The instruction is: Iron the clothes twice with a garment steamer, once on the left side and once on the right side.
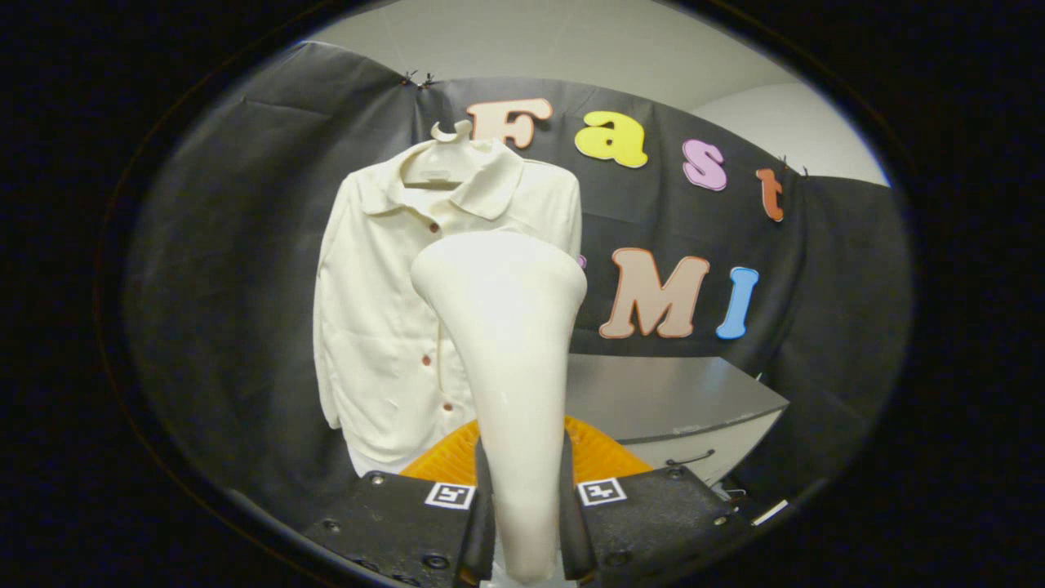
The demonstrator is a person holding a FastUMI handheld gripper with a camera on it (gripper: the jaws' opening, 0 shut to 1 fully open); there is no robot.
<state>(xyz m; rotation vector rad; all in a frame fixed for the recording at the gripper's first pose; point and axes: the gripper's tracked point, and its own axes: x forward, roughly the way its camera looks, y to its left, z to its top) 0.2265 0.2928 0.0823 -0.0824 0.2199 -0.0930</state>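
A cream button-front shirt [392, 327] hangs on a hanger [447, 132] against the booth wall, beyond the gripper fingers and slightly to their left. A grey table [678, 392] stands ahead to the right. The cream garment steamer [510, 359] rises upright between the fingers, its wide head overlapping the shirt's right half. The gripper [526, 523] is clamped on the steamer handle, both fingers pressing its sides.

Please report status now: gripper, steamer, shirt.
Gripper shut on garment steamer, head up. Cream shirt on hanger just beyond, steamer head in front of its right half. Nothing between.
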